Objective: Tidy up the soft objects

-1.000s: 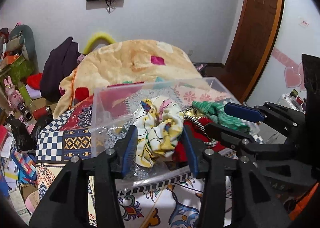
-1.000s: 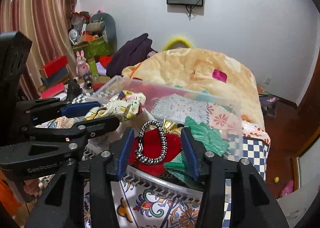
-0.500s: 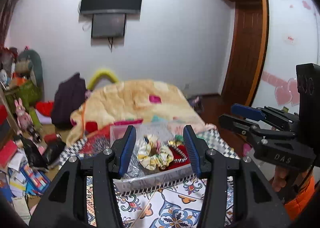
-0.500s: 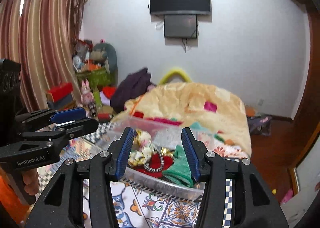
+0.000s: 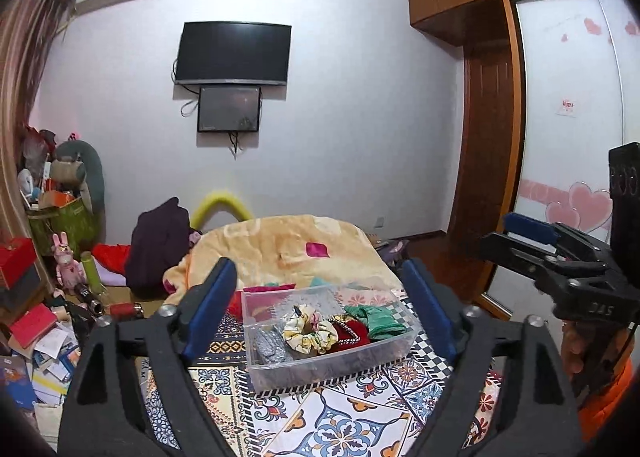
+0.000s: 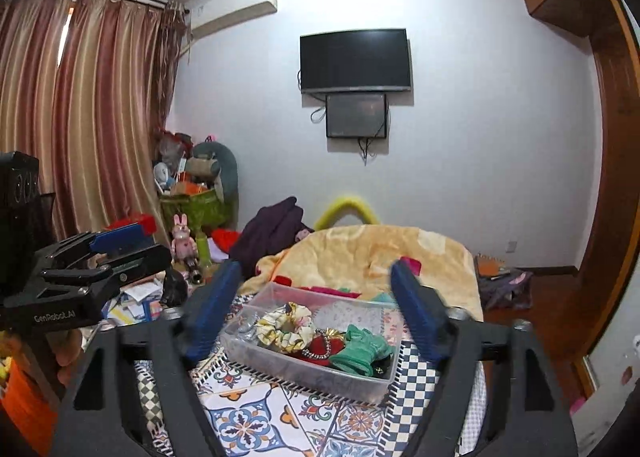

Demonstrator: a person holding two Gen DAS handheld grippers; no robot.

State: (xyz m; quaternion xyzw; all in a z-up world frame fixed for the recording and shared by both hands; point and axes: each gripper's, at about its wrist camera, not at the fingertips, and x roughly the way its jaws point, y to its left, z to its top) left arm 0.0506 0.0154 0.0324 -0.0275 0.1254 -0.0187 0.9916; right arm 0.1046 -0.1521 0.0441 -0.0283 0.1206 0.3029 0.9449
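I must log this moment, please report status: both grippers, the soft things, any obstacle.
Left gripper open, empty. Right gripper open, empty. Scrunchies inside clear box on patterned cloth. Nothing seen in the way.

A clear plastic bin (image 5: 332,361) sits on the patterned cloth (image 5: 352,417).

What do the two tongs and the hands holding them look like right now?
Both are matte black frames with triangular cut-outs, silver bolts and blue finger pads. The left tongs carry white "GenRobot.AI" lettering on the side, seen from the right wrist view. The right tongs show "DAS" lettering in the left wrist view. Orange sleeves or gloves show beneath each handle. No cables are visible.
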